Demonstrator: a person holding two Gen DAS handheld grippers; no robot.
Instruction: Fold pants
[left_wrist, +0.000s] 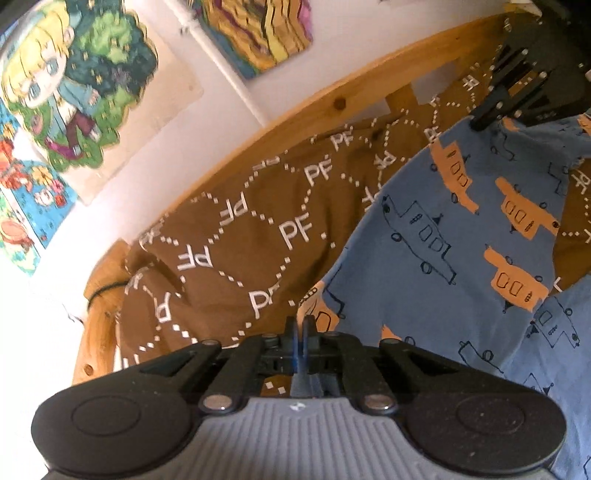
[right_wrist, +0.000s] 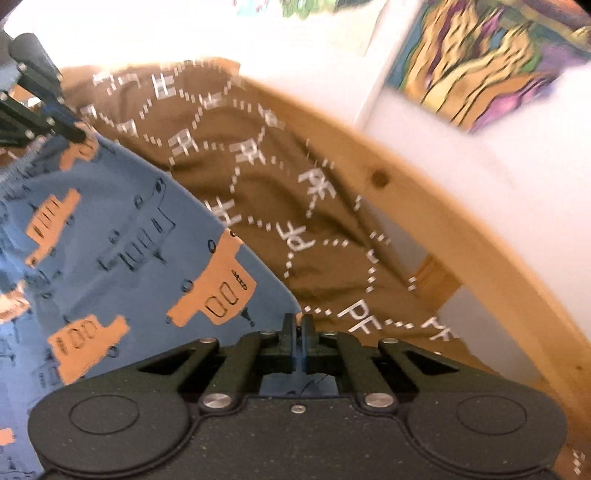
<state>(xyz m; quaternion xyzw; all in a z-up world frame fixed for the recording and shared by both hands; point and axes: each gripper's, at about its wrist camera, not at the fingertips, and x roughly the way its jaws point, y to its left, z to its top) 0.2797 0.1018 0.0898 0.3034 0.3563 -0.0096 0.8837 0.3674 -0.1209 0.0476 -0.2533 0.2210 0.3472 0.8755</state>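
Observation:
The blue pants (left_wrist: 413, 266) printed with orange and outlined vehicles are spread over a brown bed cover (left_wrist: 229, 258). In the left wrist view my left gripper (left_wrist: 300, 324) is shut, with a near edge of the pants pinched between its fingers. My right gripper (left_wrist: 477, 123) appears at the top right, shut on another edge of the same cloth. In the right wrist view the right gripper (right_wrist: 296, 322) is shut on the blue pants (right_wrist: 110, 221) at their edge. The left gripper (right_wrist: 78, 136) shows at the upper left, gripping the fabric there.
The brown cover (right_wrist: 280, 177) carries white "PF" letters and dotted lines. A curved wooden bed rail (left_wrist: 332, 99) (right_wrist: 443, 206) runs behind it, against a white wall. Colourful posters (left_wrist: 66, 96) hang on that wall.

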